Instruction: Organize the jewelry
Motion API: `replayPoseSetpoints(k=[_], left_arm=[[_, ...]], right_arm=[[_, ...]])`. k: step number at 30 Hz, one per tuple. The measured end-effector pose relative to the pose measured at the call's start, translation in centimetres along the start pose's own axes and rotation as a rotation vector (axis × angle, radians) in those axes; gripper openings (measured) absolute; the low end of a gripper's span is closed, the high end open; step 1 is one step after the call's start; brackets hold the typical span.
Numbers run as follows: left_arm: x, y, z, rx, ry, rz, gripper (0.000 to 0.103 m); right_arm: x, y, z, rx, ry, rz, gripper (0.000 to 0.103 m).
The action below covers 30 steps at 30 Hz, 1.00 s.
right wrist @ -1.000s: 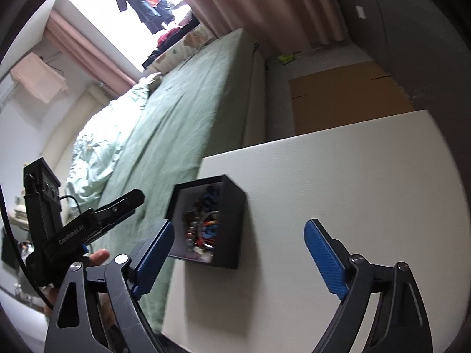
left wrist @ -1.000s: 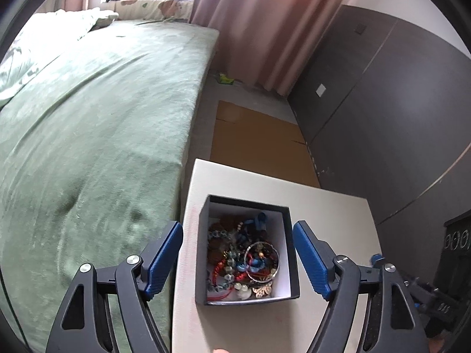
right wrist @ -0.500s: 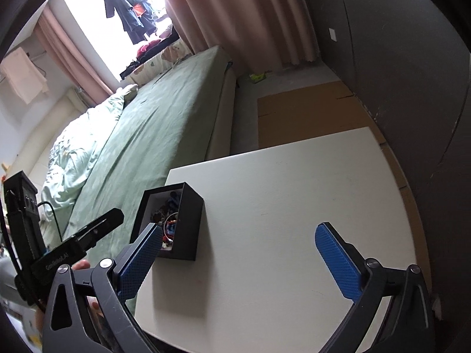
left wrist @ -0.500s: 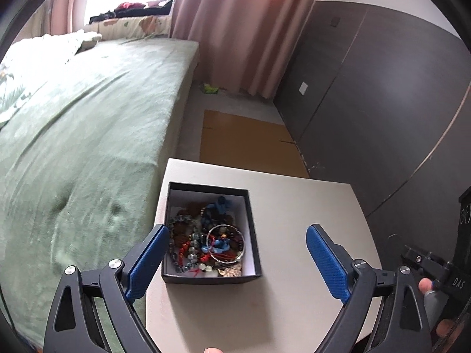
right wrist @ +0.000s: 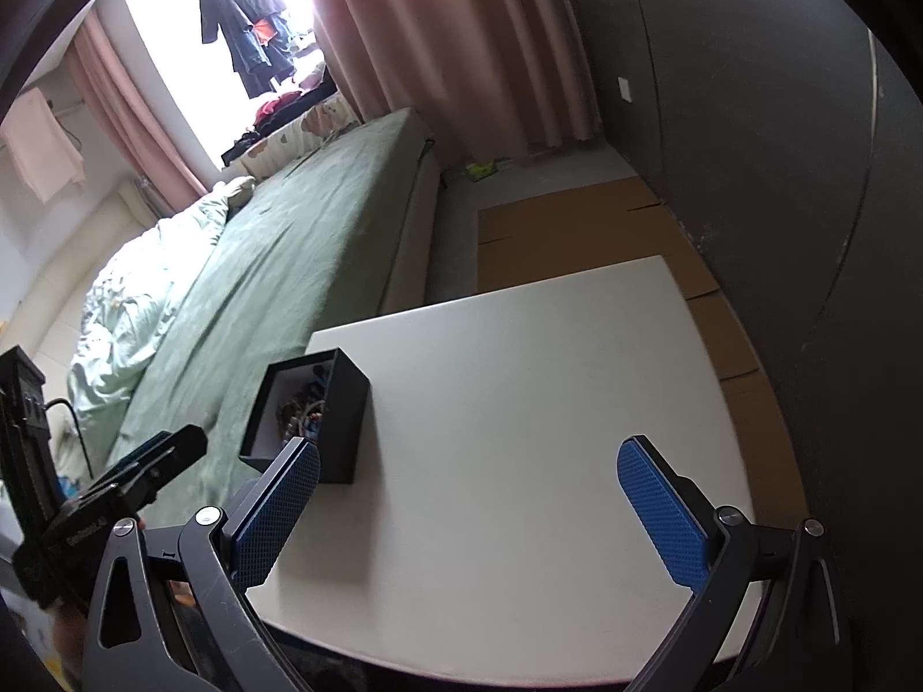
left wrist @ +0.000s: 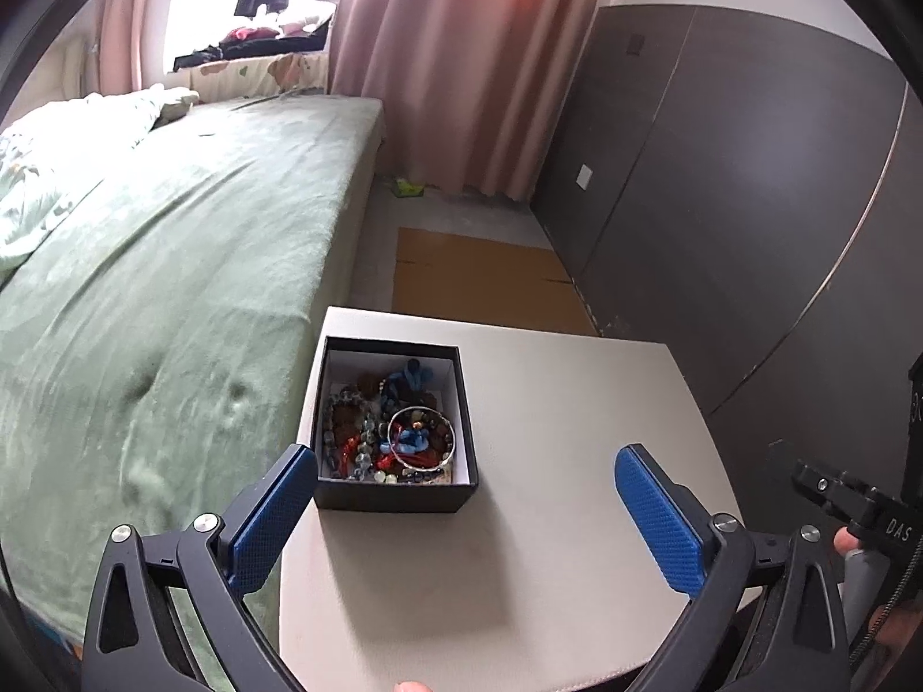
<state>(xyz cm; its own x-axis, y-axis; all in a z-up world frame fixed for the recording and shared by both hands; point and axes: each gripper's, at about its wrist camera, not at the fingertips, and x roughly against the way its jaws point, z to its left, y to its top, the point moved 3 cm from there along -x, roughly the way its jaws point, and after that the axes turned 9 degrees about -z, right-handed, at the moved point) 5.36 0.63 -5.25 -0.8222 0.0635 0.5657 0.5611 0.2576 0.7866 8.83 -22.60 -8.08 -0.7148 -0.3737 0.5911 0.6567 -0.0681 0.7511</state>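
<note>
A small black box (left wrist: 392, 497) with a white lining stands open near the left edge of a white table (left wrist: 548, 403). A tangle of beaded jewelry (left wrist: 369, 432) and a silver bangle (left wrist: 421, 439) lie inside it. My left gripper (left wrist: 464, 458) hovers in front of the box, its jaws opening, nothing between the blue pads (left wrist: 268, 519). In the right wrist view the box (right wrist: 340, 421) sits to the left of my right gripper (right wrist: 470, 447), which stands open and empty above the bare table (right wrist: 519, 375).
A bed with a green cover (left wrist: 173, 288) runs along the table's left side. Flat cardboard (left wrist: 479, 282) lies on the floor beyond the table. A dark wardrobe wall (left wrist: 721, 202) closes the right side, and pink curtains (left wrist: 461, 57) hang at the back.
Both grippers have pulled back and risen, so the box now looks smaller and farther off. The left jaws, which flanked the box, have widened and now sit in front of it.
</note>
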Motion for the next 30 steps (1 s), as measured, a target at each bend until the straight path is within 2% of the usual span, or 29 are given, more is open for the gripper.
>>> replayPoseSetpoints(k=[9,30], left_arm=[[2.1,0.7,-0.9,-0.026,0.006,-0.054,0.103],[3.3,1.1,-0.9,-0.031,0.021,-0.093,0.103]], right_arm=[[1.1,-0.3,0.4,0.026,-0.022,-0.015,0.103],[1.8,-0.3,0.3,0.01,-0.015,-0.035,0.103]])
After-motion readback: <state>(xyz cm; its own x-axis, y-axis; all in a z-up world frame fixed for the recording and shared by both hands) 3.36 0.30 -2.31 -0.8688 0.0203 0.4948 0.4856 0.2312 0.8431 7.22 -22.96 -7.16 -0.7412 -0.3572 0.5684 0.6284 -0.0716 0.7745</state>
